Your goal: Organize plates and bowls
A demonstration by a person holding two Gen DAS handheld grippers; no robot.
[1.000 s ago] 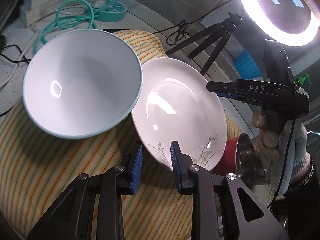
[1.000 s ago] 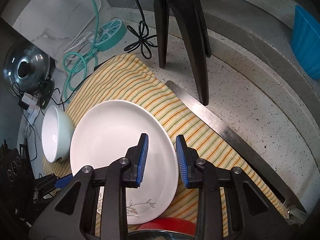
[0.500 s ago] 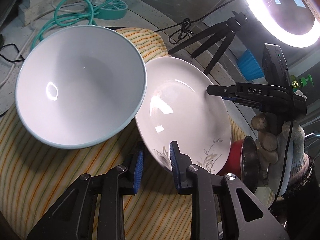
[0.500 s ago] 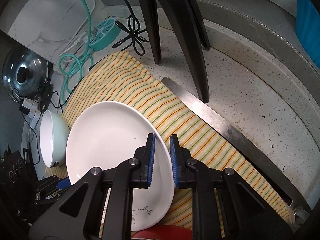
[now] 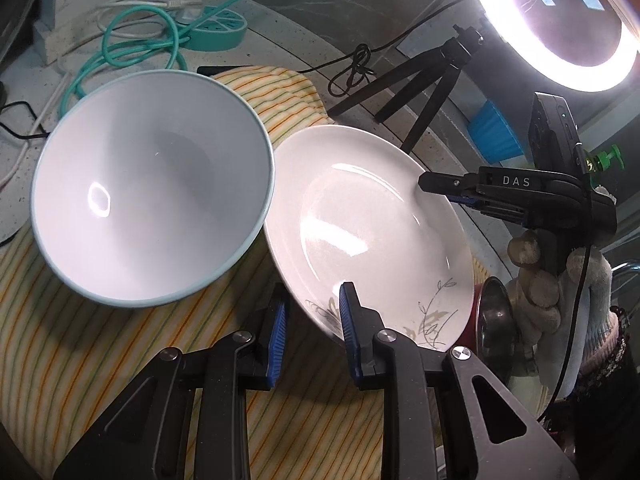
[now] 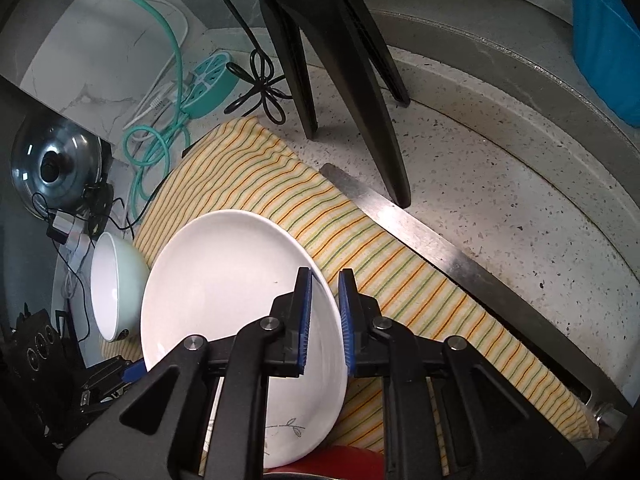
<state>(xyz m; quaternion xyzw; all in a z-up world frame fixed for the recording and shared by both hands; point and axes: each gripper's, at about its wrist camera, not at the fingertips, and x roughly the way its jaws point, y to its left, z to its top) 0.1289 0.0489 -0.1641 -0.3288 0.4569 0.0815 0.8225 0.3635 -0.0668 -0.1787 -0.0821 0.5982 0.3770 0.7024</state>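
A speckled tabletop (image 6: 500,184) carries a striped cloth (image 6: 360,248) across the frame's middle. Above the cloth the white plate (image 5: 360,216) sits centre, tilted, clenched at opposite rim edges by the right gripper (image 6: 323,312) and left gripper (image 5: 312,320). The bowl (image 5: 152,184) lies tipped at left, beside the plate.

White plate (image 5: 360,220), teal-rimmed bowl (image 5: 148,184), striped cloth (image 5: 80,360)

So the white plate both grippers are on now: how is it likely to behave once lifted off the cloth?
The plate looks rigid and glazed, with bright glare on its face, so it is probably slippery under the pads. The right gripper pinches only its thin rim, the left gripper the opposite edge, so it may pivot if either slackens. It looks like ceramic, so likely breakable over the stone counter.
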